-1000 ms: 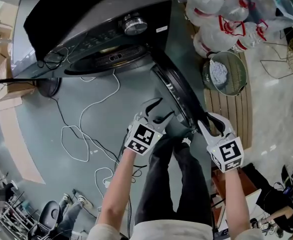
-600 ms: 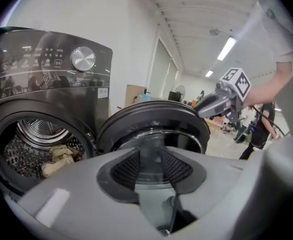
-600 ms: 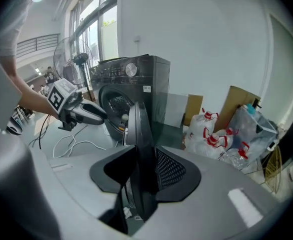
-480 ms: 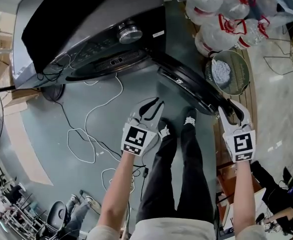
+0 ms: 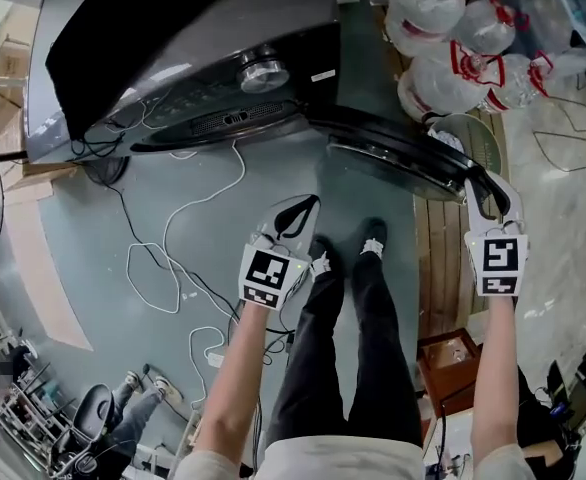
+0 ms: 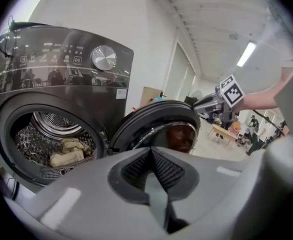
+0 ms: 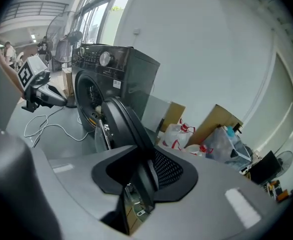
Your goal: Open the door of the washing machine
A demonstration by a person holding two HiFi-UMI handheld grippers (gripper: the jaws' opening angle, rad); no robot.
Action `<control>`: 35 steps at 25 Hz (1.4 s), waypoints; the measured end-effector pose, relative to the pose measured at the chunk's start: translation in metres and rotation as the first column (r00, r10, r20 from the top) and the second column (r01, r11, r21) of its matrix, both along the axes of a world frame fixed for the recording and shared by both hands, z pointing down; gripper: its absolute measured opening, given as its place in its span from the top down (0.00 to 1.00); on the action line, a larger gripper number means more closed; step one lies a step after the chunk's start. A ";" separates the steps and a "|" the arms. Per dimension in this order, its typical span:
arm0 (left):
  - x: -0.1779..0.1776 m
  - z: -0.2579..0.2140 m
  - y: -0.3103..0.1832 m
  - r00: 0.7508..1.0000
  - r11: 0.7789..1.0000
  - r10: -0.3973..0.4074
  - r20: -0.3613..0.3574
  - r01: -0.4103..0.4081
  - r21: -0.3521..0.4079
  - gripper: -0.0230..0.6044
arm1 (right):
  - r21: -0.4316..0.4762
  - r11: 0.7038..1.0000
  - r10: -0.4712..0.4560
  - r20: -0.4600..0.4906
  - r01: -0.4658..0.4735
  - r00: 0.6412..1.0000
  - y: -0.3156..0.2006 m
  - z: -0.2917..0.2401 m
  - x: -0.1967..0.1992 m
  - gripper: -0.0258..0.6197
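In the head view, the washing machine (image 5: 173,38) stands at the far edge of the grey floor (image 5: 83,268), its door (image 5: 393,148) swung wide. Our left gripper (image 5: 303,208) hovers above the floor, and our right gripper (image 5: 491,196) is at the door's rim.

In the left gripper view, our fingers (image 6: 131,171) have just closed together, empty.

In the right gripper view, our fingers (image 7: 171,171) have just been closing and clamp the door's edge.

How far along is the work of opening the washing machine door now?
Done: the door stands swung wide off the drum opening. In hand: the right gripper, jaws just closing, clamps the door's rim. The left gripper is shut, empty. Left: probably only letting go.
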State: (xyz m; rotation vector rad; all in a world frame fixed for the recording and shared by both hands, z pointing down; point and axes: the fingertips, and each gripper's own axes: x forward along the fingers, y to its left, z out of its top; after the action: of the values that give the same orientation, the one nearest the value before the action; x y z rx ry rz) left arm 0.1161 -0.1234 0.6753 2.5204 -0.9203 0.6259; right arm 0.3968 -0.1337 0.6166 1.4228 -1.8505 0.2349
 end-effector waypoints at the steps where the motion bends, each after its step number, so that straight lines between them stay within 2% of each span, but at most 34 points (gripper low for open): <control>1: 0.003 -0.003 0.000 1.000 1.000 -0.007 -0.006 0.007 0.001 0.87 | 0.004 1.000 -0.006 -0.010 0.006 1.000 -0.007 0.000 0.004 0.82; 6: 0.007 -0.013 0.002 0.997 0.997 -0.073 -0.033 0.073 0.006 0.87 | 0.004 1.000 -0.030 -0.056 0.030 0.998 -0.037 0.002 0.021 0.84; 12: -0.007 -0.013 -0.007 0.985 0.985 -0.173 -0.025 0.173 0.002 0.87 | -0.007 0.998 -0.065 -0.025 0.065 0.998 -0.036 0.003 0.019 0.84; 16: -0.017 -0.011 -0.008 0.970 0.970 -0.243 -0.014 0.243 -0.004 0.87 | -0.018 0.996 -0.088 -0.018 0.088 0.996 -0.030 0.005 0.016 0.84; 19: -0.026 -0.013 -0.004 0.957 0.957 -0.289 0.013 0.289 -0.021 0.87 | -0.036 0.995 -0.096 -0.048 0.095 0.994 -0.033 0.007 0.018 0.84; 23: -0.049 -0.052 0.015 0.934 0.934 -0.355 0.031 0.356 -0.043 0.87 | -0.123 0.991 -0.067 -0.051 0.060 0.996 -0.025 0.010 0.013 0.84; 25: -0.061 -0.074 0.023 0.924 0.923 -0.382 0.024 0.382 -0.042 0.87 | -0.133 0.991 -0.032 -0.025 0.028 0.999 -0.022 -0.005 0.008 0.84; 30: -0.100 -0.116 0.042 0.906 0.906 -0.422 0.022 0.423 -0.018 0.87 | -0.068 0.997 -0.022 0.088 0.028 0.996 -0.011 -0.065 -0.046 0.84; 35: -0.125 -0.153 0.080 0.908 0.908 -0.419 0.015 0.419 0.013 0.87 | -0.049 0.995 -0.073 0.172 0.082 0.982 0.042 -0.094 -0.119 0.84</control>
State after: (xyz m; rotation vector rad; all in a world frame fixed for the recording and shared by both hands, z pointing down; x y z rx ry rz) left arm -0.0088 -0.0433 0.5218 2.2181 -1.4198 0.5032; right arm 0.2781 -0.0915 0.5228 1.3242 -2.0169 0.3769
